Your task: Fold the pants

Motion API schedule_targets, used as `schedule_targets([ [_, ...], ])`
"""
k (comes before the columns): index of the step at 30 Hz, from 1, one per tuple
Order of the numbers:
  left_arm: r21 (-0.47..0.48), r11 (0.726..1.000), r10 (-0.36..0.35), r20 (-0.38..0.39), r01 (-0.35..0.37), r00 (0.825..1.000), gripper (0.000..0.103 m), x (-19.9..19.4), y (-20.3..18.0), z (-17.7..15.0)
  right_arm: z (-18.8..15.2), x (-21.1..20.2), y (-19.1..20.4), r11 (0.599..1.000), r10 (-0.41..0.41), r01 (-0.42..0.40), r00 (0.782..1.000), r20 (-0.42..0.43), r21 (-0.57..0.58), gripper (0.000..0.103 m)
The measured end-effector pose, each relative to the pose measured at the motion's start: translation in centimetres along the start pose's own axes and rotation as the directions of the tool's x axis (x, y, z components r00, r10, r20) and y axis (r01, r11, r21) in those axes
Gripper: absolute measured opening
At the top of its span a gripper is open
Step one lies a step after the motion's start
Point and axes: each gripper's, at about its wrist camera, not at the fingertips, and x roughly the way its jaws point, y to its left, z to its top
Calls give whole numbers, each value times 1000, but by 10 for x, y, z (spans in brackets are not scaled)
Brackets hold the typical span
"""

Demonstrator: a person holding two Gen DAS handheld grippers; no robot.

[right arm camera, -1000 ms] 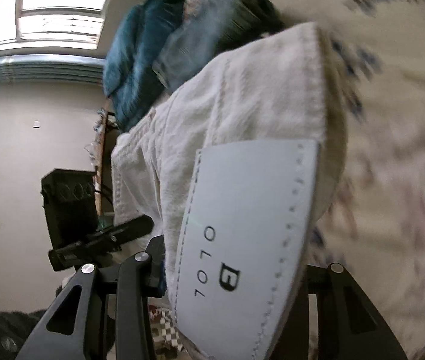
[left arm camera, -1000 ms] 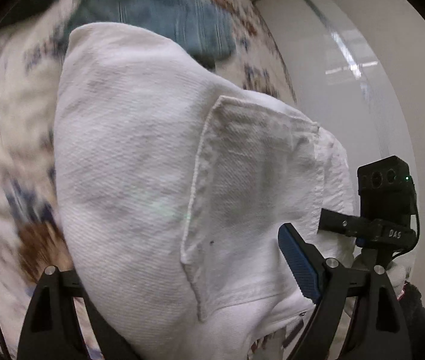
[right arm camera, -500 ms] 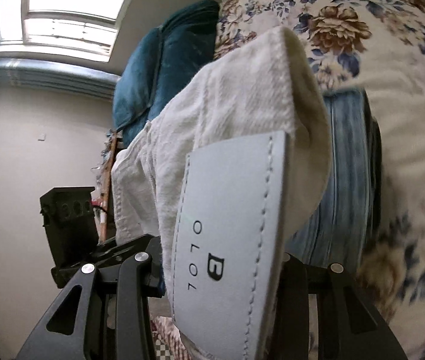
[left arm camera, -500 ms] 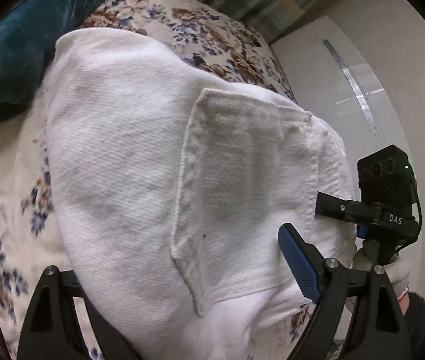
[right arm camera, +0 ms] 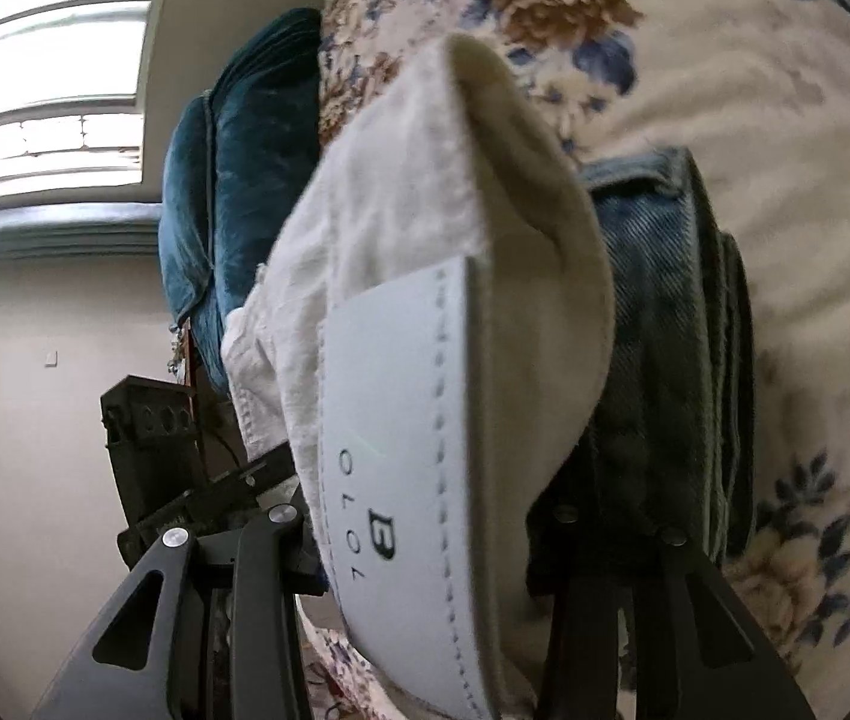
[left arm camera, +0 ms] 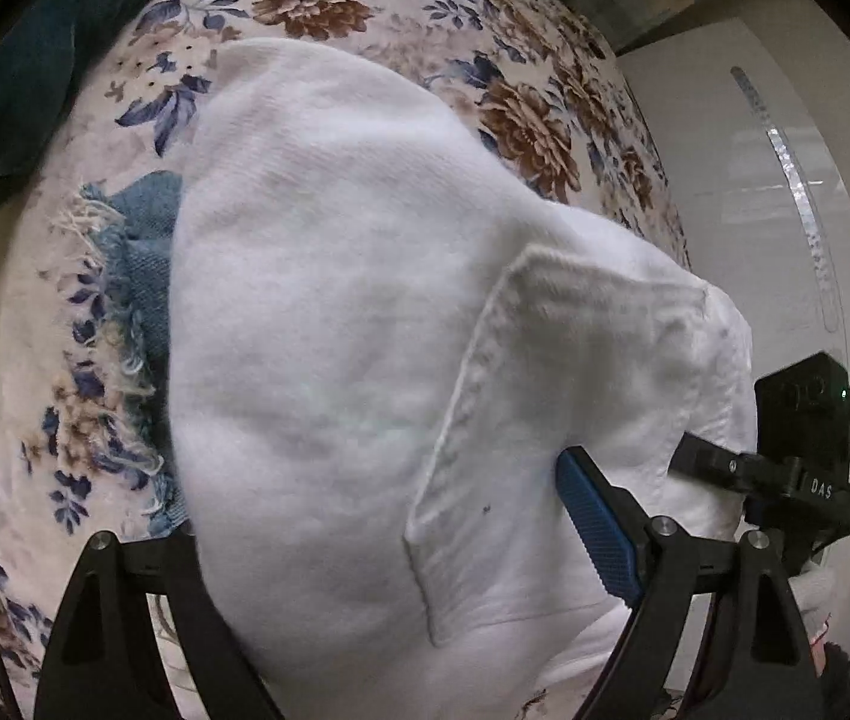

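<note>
**White pants held up over the floral bed, both grippers on the bundle**

The folded white denim pants [left arm camera: 329, 360] fill the left wrist view, a sewn back pocket [left arm camera: 575, 420] facing the lens; the left gripper [left arm camera: 377, 546] straddles the thick bundle, its blue-padded finger [left arm camera: 596, 528] pressed against the cloth by the pocket, the other finger hidden behind the fabric, so it grips the pants with jaws set wide; beneath lies the cream bedspread with brown and blue flowers [left arm camera: 515, 96], and a frayed blue denim piece [left arm camera: 137, 252] peeks out at the left edge of the bundle; over on the right wrist view, the right gripper [right arm camera: 425, 540] clamps the waistband end of the pants [right arm camera: 425, 192], the pale leather brand patch [right arm camera: 419, 420] right up at the lens; a stack of folded blue jeans [right arm camera: 665, 312] sits just behind, on the bedspread [right arm camera: 785, 150]; a dark teal velvet cushion [right arm camera: 233, 180] stands at the back, below a bright window [right arm camera: 53, 90]
</note>
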Motion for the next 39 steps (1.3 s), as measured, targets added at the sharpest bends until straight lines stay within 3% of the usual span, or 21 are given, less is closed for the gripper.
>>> schedule_targets([
  [3, 12, 1000, 17, -10, -17, 1000, 86, 0, -1, 3, -3, -1, -5, 999, 4, -4, 1000, 19, 35, 46],
  [4, 11, 1000, 29, -12, -29, 999, 86, -1, -3, 1, -4, -2, -2, 999, -27, 26, 999, 25, 27, 53],
  [7, -5, 996, 91, 9, -91, 996, 86, -4, -11, -3, -10, -14, 17, 983, -184, 185, 982, 52, -17, 73],
  [8, -3, 990, 139, 32, -139, 990, 86, -9, -13, -8, -13, -17, 26, 971, -231, 233, 971, 57, -47, 77],
  [9, 5, 984, 180, 54, -181, 982, 87, -14, -17, -12, -16, -22, 35, 951, -295, 300, 953, 71, -76, 86],
  [11, 27, 959, 278, 114, -283, 954, 88, -28, -28, -25, -29, -38, 53, 893, -413, 433, 897, 154, -124, 88],
  [12, 42, 936, 340, 141, -349, 930, 92, -35, -36, -33, -38, -47, 63, 859, -463, 492, 864, 198, -138, 88],
  [13, 49, 920, 376, 166, -388, 912, 93, -40, -42, -40, -50, -55, 75, 797, -536, 584, 802, 261, -156, 88],
  [16, 36, 876, 454, 274, -481, 848, 96, -69, -64, -75, -90, -74, 95, 683, -627, 712, 685, 371, -161, 88],
  [18, 33, 864, 468, 317, -503, 825, 96, -85, -76, -94, -110, -85, 107, 638, -645, 753, 636, 423, -160, 88],
  [20, 18, 865, 466, 343, -502, 815, 96, -106, -90, -115, -140, -97, 122, 596, -660, 788, 591, 465, -156, 88],
  [26, 12, 860, 463, 406, -511, 788, 96, -172, -139, -176, -238, -147, 182, 570, -631, 806, 553, 544, -158, 88],
  [31, 47, 862, 433, 449, -505, 781, 96, -226, -183, -237, -316, -195, 231, 583, -586, 795, 553, 592, -167, 88],
  [33, 55, 860, 425, 472, -507, 772, 96, -252, -200, -268, -354, -220, 253, 591, -561, 787, 559, 611, -178, 88],
  [35, 62, 853, 426, 493, -519, 759, 96, -273, -213, -292, -386, -241, 273, 585, -542, 790, 550, 635, -185, 88],
  [37, 49, 858, 419, 508, -511, 753, 96, -297, -221, -315, -411, -258, 287, 593, -518, 779, 562, 644, -203, 88],
  [39, 32, 860, 418, 529, -509, 739, 96, -319, -229, -338, -443, -277, 305, 580, -497, 785, 552, 669, -216, 88],
])
